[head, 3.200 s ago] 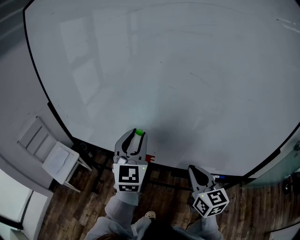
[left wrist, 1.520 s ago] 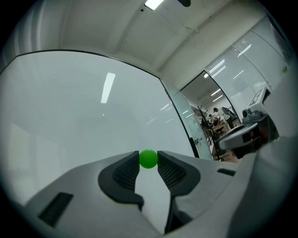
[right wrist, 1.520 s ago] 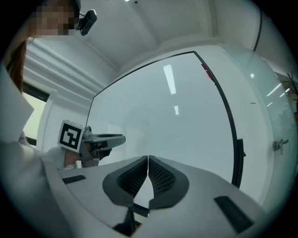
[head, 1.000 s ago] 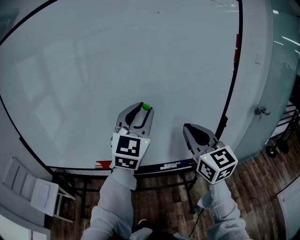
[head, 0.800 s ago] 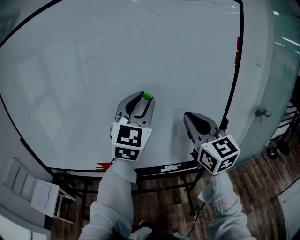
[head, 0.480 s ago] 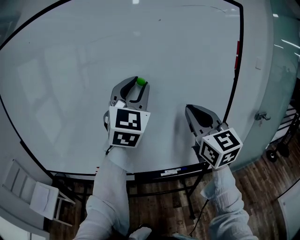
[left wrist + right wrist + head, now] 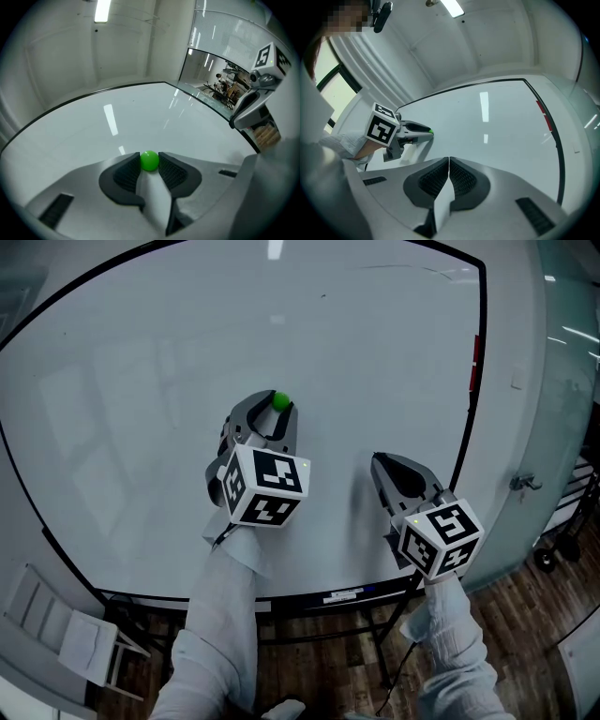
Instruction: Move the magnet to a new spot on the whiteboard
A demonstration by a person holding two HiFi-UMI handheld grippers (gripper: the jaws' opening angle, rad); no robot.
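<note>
The left gripper [image 7: 278, 409], fingers clenched on the green ball magnet [image 7: 279, 400], has climbed the whiteboard [image 7: 141, 381] toward 12 o'clock from near its lower edge, so relocation looks under way. At the magnet's 4 o'clock, the right gripper [image 7: 377, 458] has its fingers pressed together, empty.

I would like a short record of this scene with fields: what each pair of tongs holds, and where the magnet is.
Left tongs: shut on the small round green magnet
Right tongs: shut, nothing between them
Magnet place: at the large white whiteboard, near its middle; contact with the board not clear
Right tongs place: beside the left tongs, lower on the board
</note>
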